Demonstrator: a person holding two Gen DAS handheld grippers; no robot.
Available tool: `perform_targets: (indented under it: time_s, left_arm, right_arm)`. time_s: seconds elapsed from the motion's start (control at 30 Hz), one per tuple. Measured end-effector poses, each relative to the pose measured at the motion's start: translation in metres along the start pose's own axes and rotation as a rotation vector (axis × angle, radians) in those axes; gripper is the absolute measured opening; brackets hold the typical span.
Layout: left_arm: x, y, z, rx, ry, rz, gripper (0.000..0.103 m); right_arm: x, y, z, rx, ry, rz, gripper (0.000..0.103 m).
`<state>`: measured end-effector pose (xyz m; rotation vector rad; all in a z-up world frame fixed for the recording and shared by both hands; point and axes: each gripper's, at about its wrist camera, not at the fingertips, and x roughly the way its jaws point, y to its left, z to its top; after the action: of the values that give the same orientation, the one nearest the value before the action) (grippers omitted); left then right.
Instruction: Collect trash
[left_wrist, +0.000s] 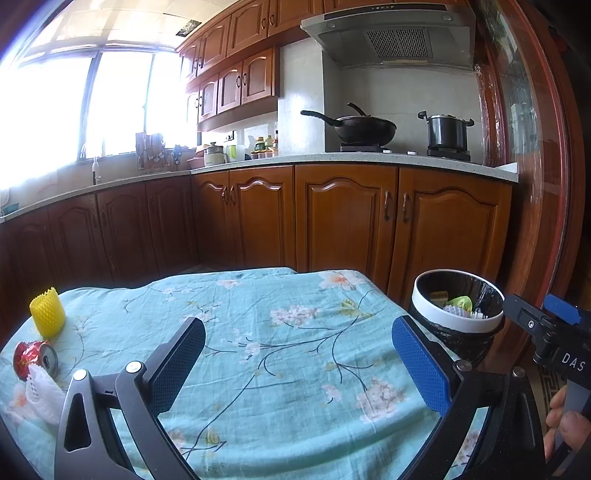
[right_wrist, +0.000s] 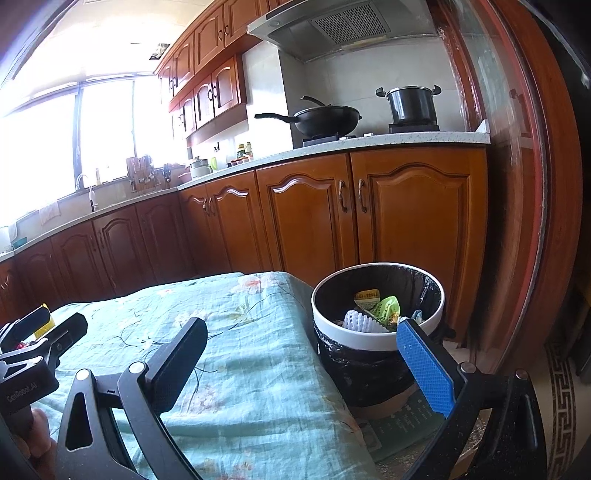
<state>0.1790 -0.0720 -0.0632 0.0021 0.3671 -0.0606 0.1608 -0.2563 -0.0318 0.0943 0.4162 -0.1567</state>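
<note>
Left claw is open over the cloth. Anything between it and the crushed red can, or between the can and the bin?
Nothing visible blocks either path. The left claw has only bare tablecloth toward the crushed red can; white foam netting touches the can's near side. The bin stands off the table's right edge, across open cloth.

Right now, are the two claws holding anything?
Left claw: open, holding nothing, above the flowered turquoise tablecloth.
Right claw: open, holding nothing, beside the white-rimmed black-lined trash bin.
</note>
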Motion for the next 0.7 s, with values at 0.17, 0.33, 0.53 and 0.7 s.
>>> perform_targets:
  time_s: [0.17,0.33,0.53,0.7]
  left_arm:
    - [0.0008,0.0008,0.0005,0.003,0.0,-0.003,0.102]
    - [0.0015,0.0022,0.0008,-0.001,0.004,-0.007,0.102]
    - [0.0009,0.0037,0.002,-0.003,0.002,-0.013,0.102]
    - [0.0011,0.005,0.0022,-0.003,0.003,-0.016,0.102]
  right_arm:
    - [-0.0004,0.002,0.0001,-0.004,-0.003,0.004,0.103]
    - [-0.0014,0.0029,0.0008,-0.004,-0.006,0.006,0.103]
    - [-0.0031,0.0033,0.0015,-0.007,-0.009,0.008,0.103]
    - [-0.005,0.0042,0.0036,-0.009,-0.014,0.011,0.103]
